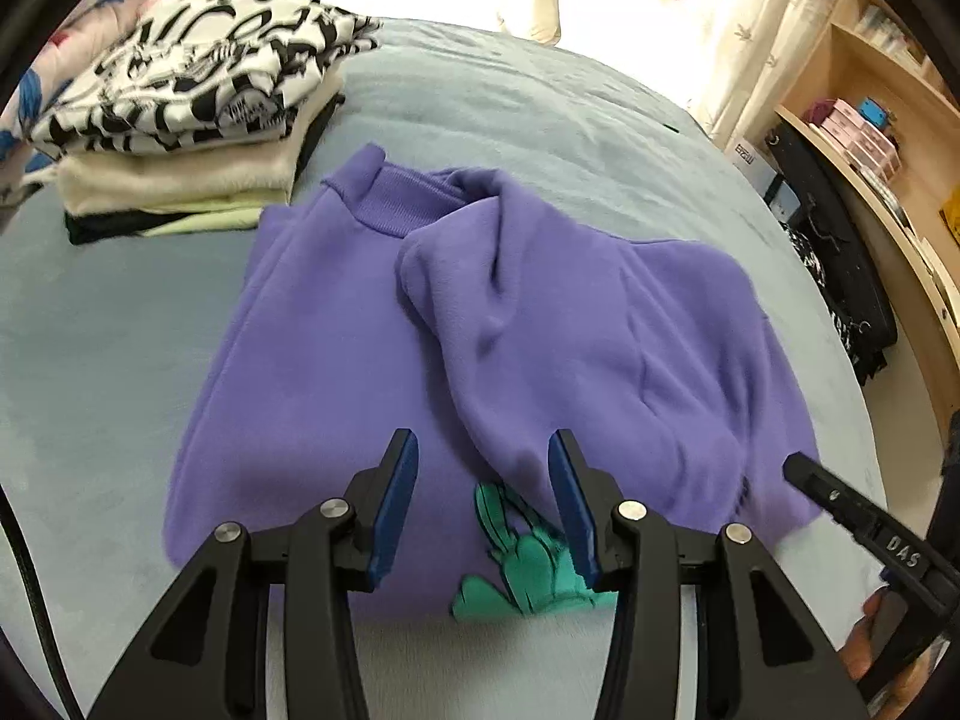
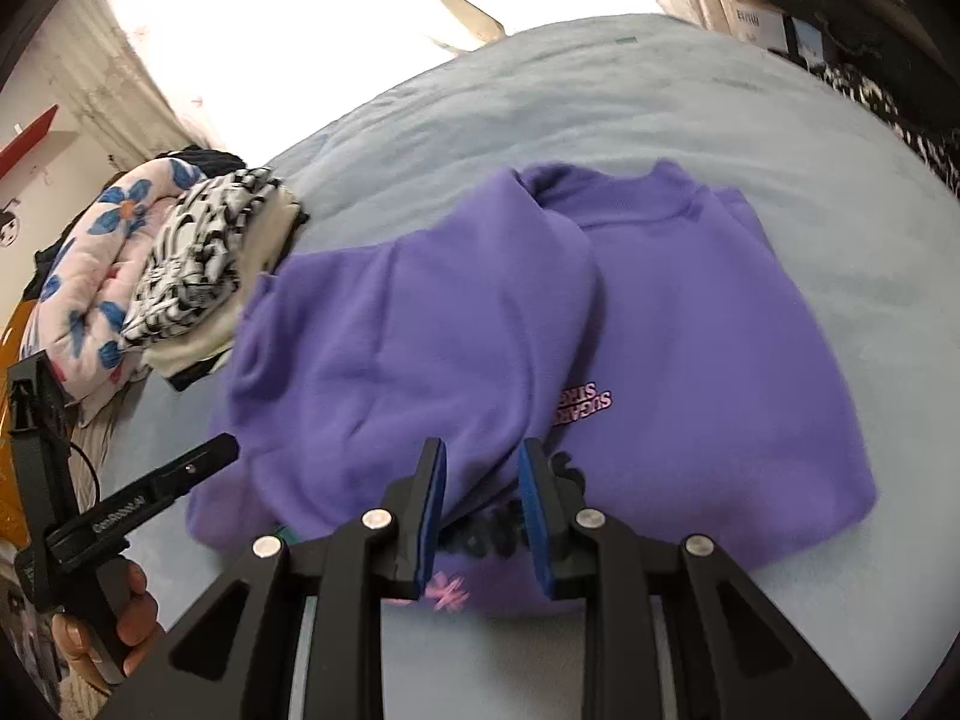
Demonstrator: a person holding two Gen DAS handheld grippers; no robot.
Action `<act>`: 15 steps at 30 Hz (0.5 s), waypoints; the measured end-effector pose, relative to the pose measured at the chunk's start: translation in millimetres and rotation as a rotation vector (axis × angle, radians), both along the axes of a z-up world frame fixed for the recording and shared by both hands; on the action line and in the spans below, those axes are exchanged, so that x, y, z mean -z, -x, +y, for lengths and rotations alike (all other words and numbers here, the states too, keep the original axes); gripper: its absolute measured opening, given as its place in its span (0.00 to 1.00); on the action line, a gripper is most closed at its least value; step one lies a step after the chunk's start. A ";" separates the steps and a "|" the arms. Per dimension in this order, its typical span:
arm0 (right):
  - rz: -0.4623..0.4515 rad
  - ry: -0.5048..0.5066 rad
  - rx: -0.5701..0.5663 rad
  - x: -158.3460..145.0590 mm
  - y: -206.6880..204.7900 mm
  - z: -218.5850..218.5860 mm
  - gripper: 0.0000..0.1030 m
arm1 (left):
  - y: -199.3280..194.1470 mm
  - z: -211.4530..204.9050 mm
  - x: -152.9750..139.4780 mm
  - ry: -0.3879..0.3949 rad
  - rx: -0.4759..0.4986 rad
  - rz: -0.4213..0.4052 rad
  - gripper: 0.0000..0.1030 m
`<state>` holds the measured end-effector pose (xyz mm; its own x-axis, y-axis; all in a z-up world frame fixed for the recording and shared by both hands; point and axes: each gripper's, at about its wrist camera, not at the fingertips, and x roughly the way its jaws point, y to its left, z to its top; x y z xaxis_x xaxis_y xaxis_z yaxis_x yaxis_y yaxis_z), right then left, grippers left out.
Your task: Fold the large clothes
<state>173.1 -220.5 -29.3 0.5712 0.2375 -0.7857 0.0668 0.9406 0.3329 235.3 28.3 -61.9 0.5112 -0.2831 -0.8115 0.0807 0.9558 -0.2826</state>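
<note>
Jaws of left gripper (image 1: 483, 501) and right gripper (image 2: 485, 516) stand apart above purple sweatshirt (image 1: 372, 360).

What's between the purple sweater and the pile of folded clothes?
Just bare blue blanket; the left wrist view shows a narrow strip between the purple sweater and the pile.

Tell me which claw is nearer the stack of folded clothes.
Left. The left claw hovers open over the purple sweatshirt on the stack's side; the right claw sits farther off, across it.

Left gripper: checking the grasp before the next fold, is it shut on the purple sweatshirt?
No, the left gripper is open above the purple sweatshirt, with nothing clamped.
</note>
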 end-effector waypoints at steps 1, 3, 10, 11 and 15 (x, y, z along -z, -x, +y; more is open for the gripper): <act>-0.013 0.006 -0.008 -10.1 6.1 2.0 0.24 | 7.2 2.3 -5.6 -0.005 0.003 -0.005 0.43; -0.036 0.015 -0.026 -27.9 17.9 5.9 0.24 | 19.8 3.7 -17.2 -0.016 0.002 -0.008 0.44; -0.141 0.065 -0.128 -109.1 76.8 25.2 0.27 | 77.2 23.3 -58.0 -0.060 -0.003 -0.033 0.46; -0.156 0.067 -0.139 -118.3 84.4 27.0 0.32 | 85.1 25.7 -63.3 -0.066 -0.003 -0.040 0.47; -0.212 0.088 -0.186 -155.1 115.0 34.9 0.38 | 112.2 36.6 -82.7 -0.082 -0.013 -0.062 0.55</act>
